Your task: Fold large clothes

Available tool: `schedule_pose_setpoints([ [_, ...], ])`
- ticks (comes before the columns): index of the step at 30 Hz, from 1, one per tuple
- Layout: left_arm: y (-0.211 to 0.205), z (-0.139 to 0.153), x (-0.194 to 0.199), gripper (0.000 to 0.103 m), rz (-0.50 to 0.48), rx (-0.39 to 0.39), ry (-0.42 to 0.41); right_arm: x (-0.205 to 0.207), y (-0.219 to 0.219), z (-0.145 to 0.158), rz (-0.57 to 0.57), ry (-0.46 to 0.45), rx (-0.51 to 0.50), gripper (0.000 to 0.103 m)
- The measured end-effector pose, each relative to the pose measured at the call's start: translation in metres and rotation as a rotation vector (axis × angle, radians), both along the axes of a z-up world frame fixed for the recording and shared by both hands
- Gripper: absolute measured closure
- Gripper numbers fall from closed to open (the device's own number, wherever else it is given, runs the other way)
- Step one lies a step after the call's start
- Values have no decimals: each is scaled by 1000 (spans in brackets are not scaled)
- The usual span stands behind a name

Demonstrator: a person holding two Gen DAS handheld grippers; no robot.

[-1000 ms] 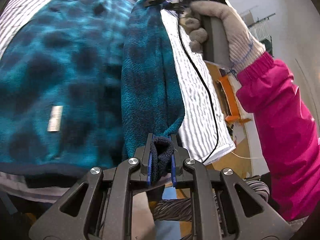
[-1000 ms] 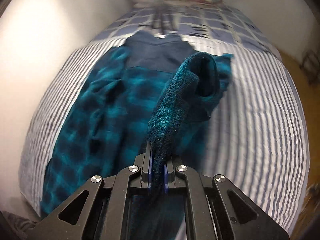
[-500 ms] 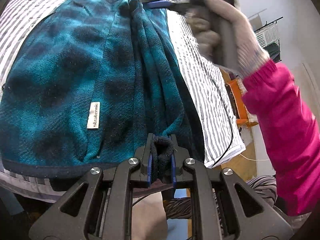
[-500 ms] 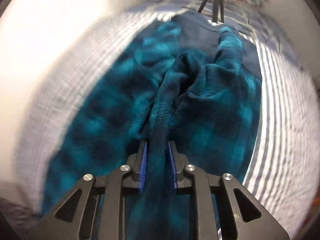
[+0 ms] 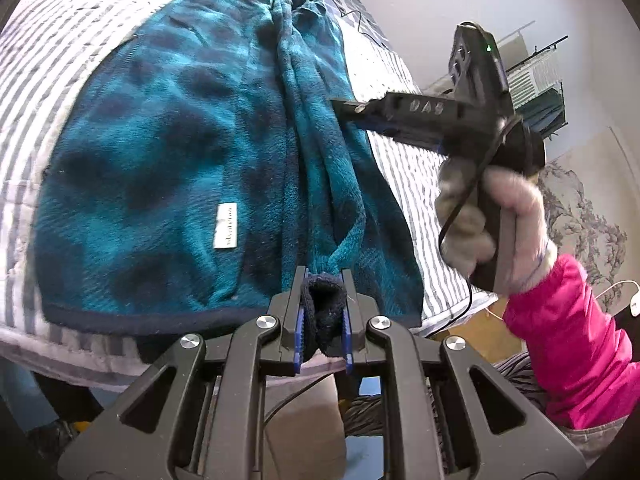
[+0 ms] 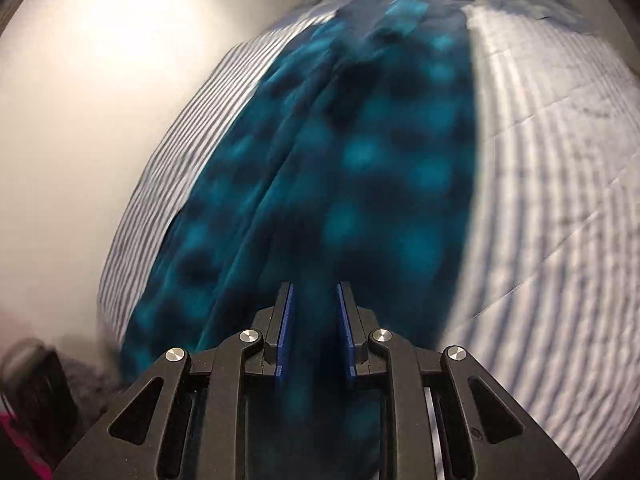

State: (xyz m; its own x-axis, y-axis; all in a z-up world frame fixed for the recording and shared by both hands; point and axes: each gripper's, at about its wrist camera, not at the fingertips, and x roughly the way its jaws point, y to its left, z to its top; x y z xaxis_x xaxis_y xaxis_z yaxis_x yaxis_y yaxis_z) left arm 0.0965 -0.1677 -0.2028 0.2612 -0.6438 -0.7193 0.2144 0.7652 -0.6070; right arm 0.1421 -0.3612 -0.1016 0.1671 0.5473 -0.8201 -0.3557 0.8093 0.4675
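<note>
A teal and dark-blue plaid fleece garment (image 5: 168,152) lies on the striped bed (image 5: 44,36), one sleeve folded lengthwise over its body. My left gripper (image 5: 323,312) is shut on the dark sleeve cuff (image 5: 325,300) at the near bed edge. My right gripper (image 5: 340,106), held by a gloved hand in the left wrist view, points at the sleeve's folds. In the blurred right wrist view my right gripper (image 6: 313,320) has its pads apart with the fleece (image 6: 360,152) passing between them; no clear pinch shows.
The striped bedding (image 6: 540,160) extends right of the garment. A white wall (image 6: 80,100) borders the bed's far side. A white label (image 5: 225,226) sits on the fleece. A cable (image 5: 460,304) hangs from the right gripper. A drying rack (image 5: 536,80) stands past the bed.
The right gripper has lowered the sleeve onto the garment, widened its jaws and drawn back to the right. The left gripper still holds the cuff.
</note>
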Motion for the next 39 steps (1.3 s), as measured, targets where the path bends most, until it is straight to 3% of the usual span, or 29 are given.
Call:
schedule_pose_setpoints([
  [7, 29, 26, -15, 85, -4, 18, -28, -14, 45, -16, 35, -30, -80, 83],
  [10, 50, 38, -17, 75, -1, 37, -55, -25, 30, 5, 19, -35, -34, 83],
  [15, 87, 45, -4, 74, 45, 94, -74, -75, 0, 42, 26, -49, 32, 83],
  [21, 105, 40, 20, 74, 56, 117, -38, -129, 19, 35, 87, -4, 59, 83],
  [26, 100, 27, 34, 74, 66, 105, 6, -140, 62, -16, 88, 33, -5, 82],
  [29, 85, 26, 42, 74, 34, 127, -12, -151, 57, -4, 96, 15, 4, 83],
  [33, 56, 28, 44, 74, -38, 110, -30, -166, 23, 36, 108, -40, 75, 83],
  [36, 28, 30, 41, 74, -104, 103, -65, -166, -8, 49, 32, -75, 46, 82],
  [39, 0, 31, 36, 74, -180, 139, -123, -156, -35, 40, -89, -59, 2, 82],
])
